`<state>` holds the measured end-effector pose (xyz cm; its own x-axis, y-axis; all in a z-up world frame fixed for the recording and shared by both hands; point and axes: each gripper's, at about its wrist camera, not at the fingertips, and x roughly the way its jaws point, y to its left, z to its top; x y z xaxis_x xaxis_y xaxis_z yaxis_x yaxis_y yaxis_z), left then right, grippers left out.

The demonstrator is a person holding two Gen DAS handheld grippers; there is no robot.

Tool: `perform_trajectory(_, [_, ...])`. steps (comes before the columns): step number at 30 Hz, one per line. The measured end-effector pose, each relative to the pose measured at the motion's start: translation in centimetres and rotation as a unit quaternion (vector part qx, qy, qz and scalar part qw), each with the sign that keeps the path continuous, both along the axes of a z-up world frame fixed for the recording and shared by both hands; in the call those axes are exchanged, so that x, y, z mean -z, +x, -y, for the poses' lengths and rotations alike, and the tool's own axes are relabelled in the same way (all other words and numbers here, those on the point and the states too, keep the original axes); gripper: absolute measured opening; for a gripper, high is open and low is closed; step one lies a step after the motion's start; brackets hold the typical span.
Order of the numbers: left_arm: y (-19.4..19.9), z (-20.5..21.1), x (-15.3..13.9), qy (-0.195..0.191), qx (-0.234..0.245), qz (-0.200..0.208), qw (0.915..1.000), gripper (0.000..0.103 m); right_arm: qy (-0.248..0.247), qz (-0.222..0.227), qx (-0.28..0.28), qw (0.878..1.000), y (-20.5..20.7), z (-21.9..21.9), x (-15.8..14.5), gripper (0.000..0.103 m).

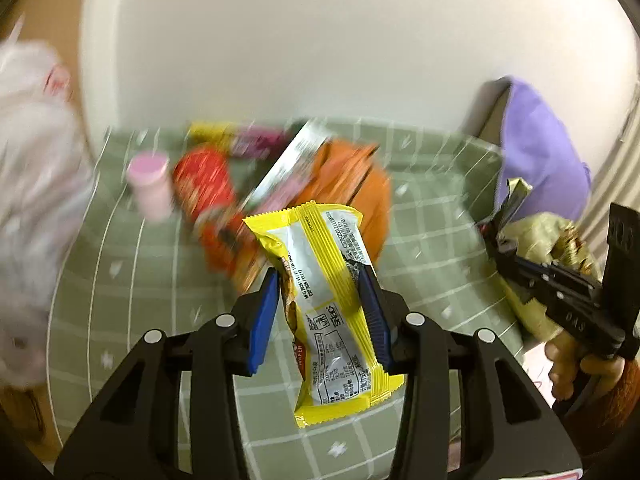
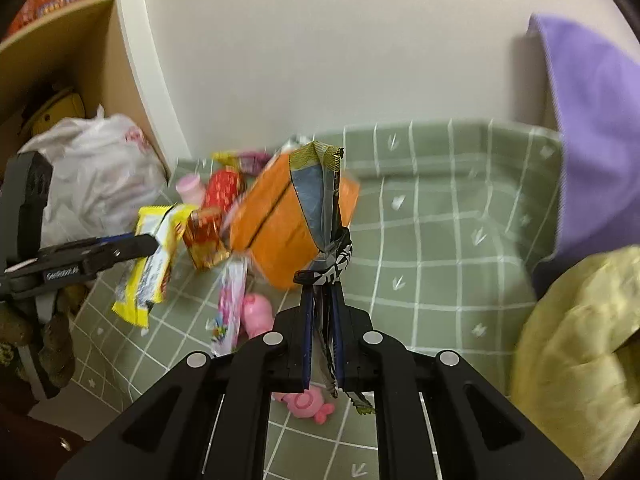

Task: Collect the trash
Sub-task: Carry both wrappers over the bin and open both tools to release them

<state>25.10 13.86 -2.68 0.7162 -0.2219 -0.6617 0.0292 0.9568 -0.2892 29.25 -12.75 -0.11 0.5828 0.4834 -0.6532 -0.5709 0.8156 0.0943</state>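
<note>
My left gripper (image 1: 320, 280) is shut on a yellow wafer wrapper (image 1: 324, 304) and holds it above the green checked cloth (image 1: 132, 280). That wrapper also shows in the right wrist view (image 2: 150, 256), with the left gripper's fingers (image 2: 120, 250) on it. My right gripper (image 2: 322, 300) is shut on a crumpled gold and silver wrapper (image 2: 318, 200), held upright above the cloth (image 2: 440, 240). The right gripper (image 1: 516, 256) shows at the right of the left wrist view with that wrapper (image 1: 514, 196).
An orange box (image 2: 272, 224), red packets (image 2: 220, 192), a pink bottle (image 2: 192, 186), a pink striped wrapper (image 2: 230, 304) and pink toys (image 2: 256, 312) lie on the cloth. A white plastic bag (image 2: 96, 176) sits left by a shelf. Purple cloth (image 2: 596, 128) and a yellow cushion (image 2: 576, 352) stand right.
</note>
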Motion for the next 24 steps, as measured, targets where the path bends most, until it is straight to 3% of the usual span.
perform_trajectory(5, [2.3,2.6,-4.4,-0.001,0.037,0.059,0.9976,0.039,0.004,0.045,0.036,0.998,-1.0,3.1,-3.8,0.009])
perform_trajectory(11, [5.2,7.7,-9.3,-0.012,0.109,0.112,0.9876,0.039,0.008,0.082,0.104,0.991,-1.8,8.4,-6.8,0.01])
perform_trajectory(16, [6.9,13.5,-11.7,-0.031,0.184,0.139,0.9725,0.039,0.004,0.109,0.166,0.98,-3.0,13.6,-8.8,0.01])
perform_trajectory(24, [7.4,22.7,-12.5,-0.027,0.283,0.15,0.9469,0.039,0.006,0.127,0.266,0.956,-5.2,22.5,-10.3,0.01])
